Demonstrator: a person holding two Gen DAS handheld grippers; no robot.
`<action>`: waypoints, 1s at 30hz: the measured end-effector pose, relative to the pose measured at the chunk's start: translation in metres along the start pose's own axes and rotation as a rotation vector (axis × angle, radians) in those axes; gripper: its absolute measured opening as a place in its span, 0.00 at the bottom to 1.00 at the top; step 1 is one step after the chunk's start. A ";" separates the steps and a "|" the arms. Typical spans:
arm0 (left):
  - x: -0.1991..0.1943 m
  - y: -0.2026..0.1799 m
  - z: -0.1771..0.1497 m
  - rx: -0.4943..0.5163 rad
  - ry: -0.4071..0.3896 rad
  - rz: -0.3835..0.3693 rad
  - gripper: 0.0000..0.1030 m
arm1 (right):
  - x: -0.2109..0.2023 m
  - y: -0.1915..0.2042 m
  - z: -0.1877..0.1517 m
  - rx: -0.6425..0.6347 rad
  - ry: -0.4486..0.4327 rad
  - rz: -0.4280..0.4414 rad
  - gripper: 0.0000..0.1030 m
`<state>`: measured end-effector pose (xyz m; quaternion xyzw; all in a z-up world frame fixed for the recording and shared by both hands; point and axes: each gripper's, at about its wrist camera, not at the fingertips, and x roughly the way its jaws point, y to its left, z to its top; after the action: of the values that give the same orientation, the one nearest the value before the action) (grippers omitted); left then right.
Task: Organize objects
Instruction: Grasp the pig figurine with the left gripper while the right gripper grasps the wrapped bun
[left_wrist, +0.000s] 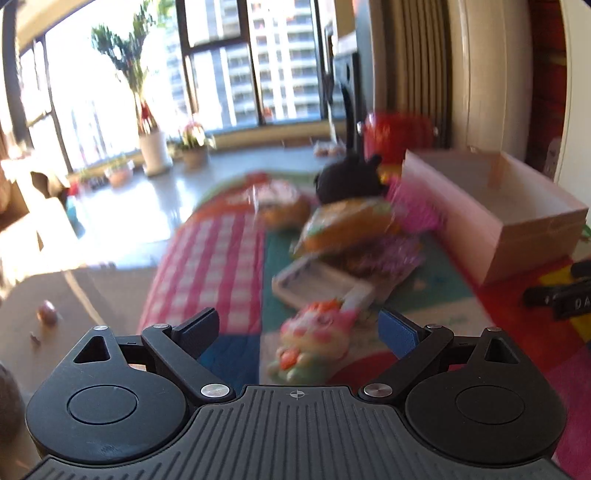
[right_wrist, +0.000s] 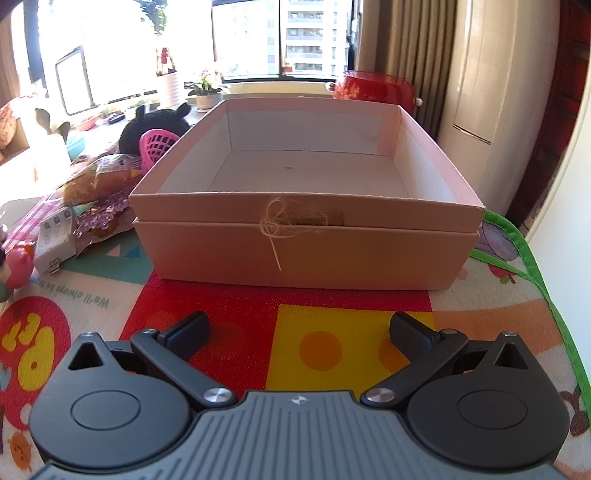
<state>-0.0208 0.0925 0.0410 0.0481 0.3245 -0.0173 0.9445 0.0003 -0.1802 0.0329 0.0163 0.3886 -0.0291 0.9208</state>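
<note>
A: What is the surface like?

B: It is a colourful play mat with red and yellow squares, a green border on the right and some printed letters. In the left wrist view there is also a pink checked patch, but that picture is blurred.

A: And the room?

B: Big windows with tall buildings outside, potted plants on the sill, beige curtains on the right, and a red pot behind the box.

A: Where are the things to organize?

B: The pink box stands open on the mat, in front of the right gripper, and nothing lies inside it. The other things are in a heap to its left: a white charger, a snack bag, a pink basket, a black plush toy and a pink toy figure.

A: How are the grippers?

B: Both have the fingers spread wide and hold nothing. The left gripper is just in front of the toy figure; I cannot tell if it touches.
</note>
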 end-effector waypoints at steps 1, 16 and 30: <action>0.005 0.005 -0.002 -0.016 0.020 -0.031 0.95 | 0.000 0.002 0.000 0.005 0.005 -0.010 1.00; -0.004 0.036 -0.013 -0.131 -0.030 -0.165 0.50 | -0.037 0.051 0.023 -0.066 -0.085 0.080 1.00; -0.032 0.089 -0.023 -0.237 -0.005 -0.015 0.50 | 0.066 0.214 0.107 -0.280 -0.055 0.125 1.00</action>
<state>-0.0545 0.1840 0.0494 -0.0664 0.3223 0.0142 0.9442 0.1370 0.0247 0.0622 -0.0890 0.3617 0.0821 0.9244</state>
